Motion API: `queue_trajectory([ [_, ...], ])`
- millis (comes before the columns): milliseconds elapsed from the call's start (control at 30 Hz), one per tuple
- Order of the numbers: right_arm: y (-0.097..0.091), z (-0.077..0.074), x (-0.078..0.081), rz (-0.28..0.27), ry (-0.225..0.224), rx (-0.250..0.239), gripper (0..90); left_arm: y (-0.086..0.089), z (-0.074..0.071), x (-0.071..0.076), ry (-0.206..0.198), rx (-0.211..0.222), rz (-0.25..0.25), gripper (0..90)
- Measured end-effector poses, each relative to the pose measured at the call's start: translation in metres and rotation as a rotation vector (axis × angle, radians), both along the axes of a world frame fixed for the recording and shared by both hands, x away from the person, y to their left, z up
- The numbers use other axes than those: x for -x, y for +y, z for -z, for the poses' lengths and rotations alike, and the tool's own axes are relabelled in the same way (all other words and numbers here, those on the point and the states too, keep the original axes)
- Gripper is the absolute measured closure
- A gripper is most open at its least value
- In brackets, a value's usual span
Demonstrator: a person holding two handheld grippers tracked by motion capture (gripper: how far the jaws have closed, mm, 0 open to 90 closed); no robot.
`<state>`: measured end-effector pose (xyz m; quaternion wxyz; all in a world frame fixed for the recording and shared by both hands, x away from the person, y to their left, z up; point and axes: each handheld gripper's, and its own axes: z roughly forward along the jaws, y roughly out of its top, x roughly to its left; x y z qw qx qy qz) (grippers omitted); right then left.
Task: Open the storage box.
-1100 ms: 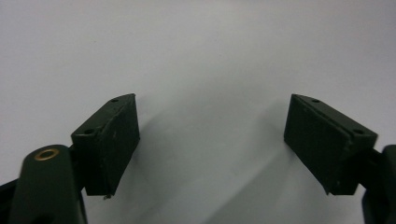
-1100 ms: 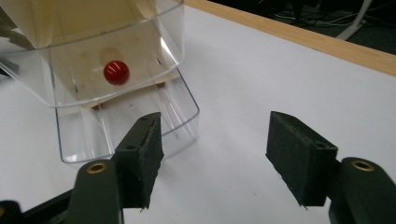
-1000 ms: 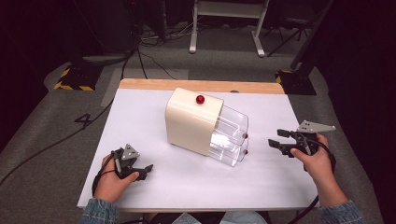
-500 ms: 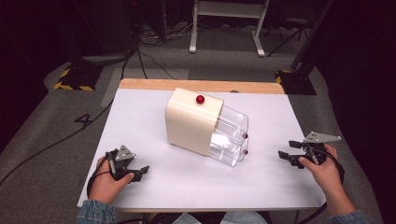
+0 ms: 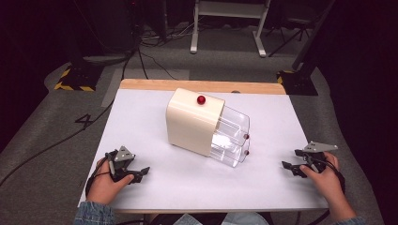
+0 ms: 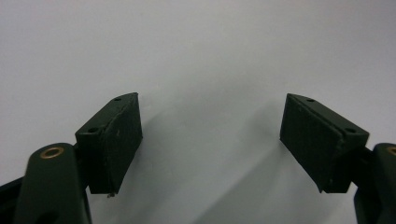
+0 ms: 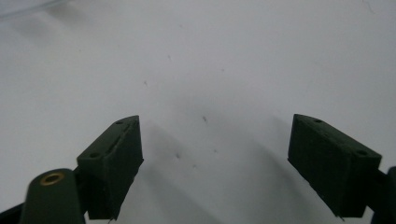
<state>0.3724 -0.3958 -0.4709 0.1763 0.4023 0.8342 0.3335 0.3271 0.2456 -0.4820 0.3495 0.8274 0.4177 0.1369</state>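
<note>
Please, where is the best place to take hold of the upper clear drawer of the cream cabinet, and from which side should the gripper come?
Probably by the small red knob on the front of the upper clear drawer. That front faces the table's right side, so the open right gripper seems best placed, coming level from there. The knob sticks out; the flat clear walls offer little to pinch.

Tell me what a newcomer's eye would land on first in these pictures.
First comes the cream cabinet in the middle of the white table, with a red knob on top and two clear drawers facing right. Next come the hand-held tools near the front edge: the left gripper and the right gripper, both open and holding nothing.
</note>
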Motion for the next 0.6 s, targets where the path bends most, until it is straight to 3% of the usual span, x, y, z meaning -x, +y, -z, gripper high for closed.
queue_trajectory([
  [100,-0.0015,0.0062,0.0015,0.007,0.002,-0.003,15.1,-0.0014,0.0000,0.0001,-0.008,-0.020,0.009,20.2],
  [167,-0.0037,0.0095,0.0038,0.013,-0.024,-0.031,15.0,-0.0024,0.0001,0.0002,-0.012,-0.034,0.016,19.2],
  [300,-0.0020,0.0104,0.0053,0.028,-0.045,-0.012,11.4,-0.0038,0.0004,0.0007,-0.012,-0.042,0.018,18.1],
  [600,-0.0029,0.0102,0.0030,0.035,-0.024,-0.015,10.2,-0.0044,0.0004,0.0005,-0.010,-0.046,0.020,17.8],
])
